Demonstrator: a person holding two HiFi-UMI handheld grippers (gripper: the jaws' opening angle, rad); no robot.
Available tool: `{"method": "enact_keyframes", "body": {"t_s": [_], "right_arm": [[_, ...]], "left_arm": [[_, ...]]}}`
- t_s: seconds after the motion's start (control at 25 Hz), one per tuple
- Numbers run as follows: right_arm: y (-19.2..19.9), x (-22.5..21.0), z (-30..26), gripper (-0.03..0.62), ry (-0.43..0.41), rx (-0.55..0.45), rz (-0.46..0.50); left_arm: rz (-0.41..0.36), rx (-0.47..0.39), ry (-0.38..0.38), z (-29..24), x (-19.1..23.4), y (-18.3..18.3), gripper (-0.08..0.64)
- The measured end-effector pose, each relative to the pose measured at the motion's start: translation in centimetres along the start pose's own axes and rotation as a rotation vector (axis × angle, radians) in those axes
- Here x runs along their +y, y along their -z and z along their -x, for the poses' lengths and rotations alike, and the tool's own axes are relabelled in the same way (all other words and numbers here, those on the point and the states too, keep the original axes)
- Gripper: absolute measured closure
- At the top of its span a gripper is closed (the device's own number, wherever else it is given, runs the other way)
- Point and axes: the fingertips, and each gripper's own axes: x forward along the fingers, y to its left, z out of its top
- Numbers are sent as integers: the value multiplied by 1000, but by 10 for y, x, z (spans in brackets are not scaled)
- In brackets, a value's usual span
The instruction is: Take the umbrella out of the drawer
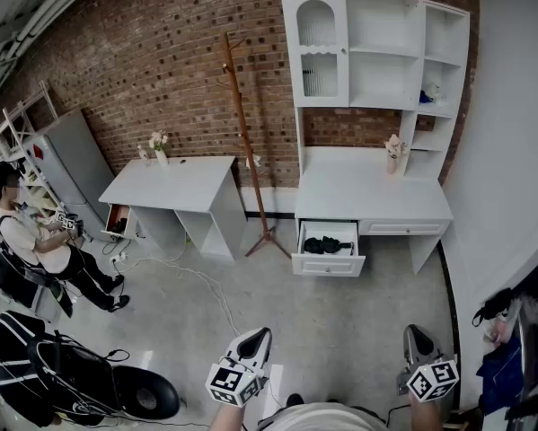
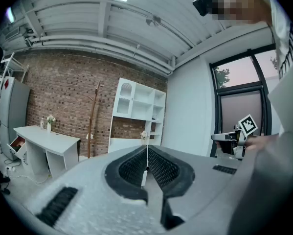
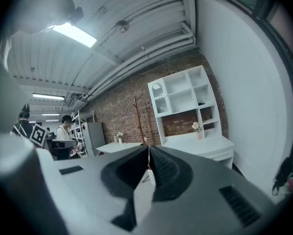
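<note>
A dark folded umbrella (image 1: pixel 329 245) lies in the open drawer (image 1: pixel 328 261) of the white desk (image 1: pixel 367 191) across the room. Both grippers are far from it, at the bottom of the head view. My left gripper (image 1: pixel 260 337) is shut with nothing in it, its ribbed pads (image 2: pixel 140 164) pressed together. My right gripper (image 1: pixel 416 332) is likewise shut and empty, its pads (image 3: pixel 161 167) meeting at the tip. In the left gripper view the desk (image 2: pixel 125 144) shows small beyond the jaws; the right gripper view has the desk (image 3: pixel 200 143) at its right.
A white hutch (image 1: pixel 376 52) tops the desk. A wooden coat stand (image 1: pixel 246 142) stands between it and a second white table (image 1: pixel 170 182). A person (image 1: pixel 35 250) sits at the left. A black bag and cables (image 1: pixel 80 375) lie on the floor near me.
</note>
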Motion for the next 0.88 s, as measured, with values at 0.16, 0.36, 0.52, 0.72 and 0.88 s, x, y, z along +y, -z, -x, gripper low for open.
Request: {"method": "enact_keyframes", "body": {"t_s": [0.16,0.36,0.52,0.72,0.88], "right_arm": [[-4,3,-3,560,1,-1,3],[-5,6,-1,560,7,-1,4],[-3,9,-1,560,13,0,10],[-1,16,-1,558,18,3,13],[2,25,-5,558,24,22,24]], "left_arm": [[15,-1,5,-4,1,-7,534],[8,-1,15,-4,2,-5,534],[20,8,28,-4,3,-1,534],[37,25,35,0,7,8,534],[53,37,51,1,12,11,534]]}}
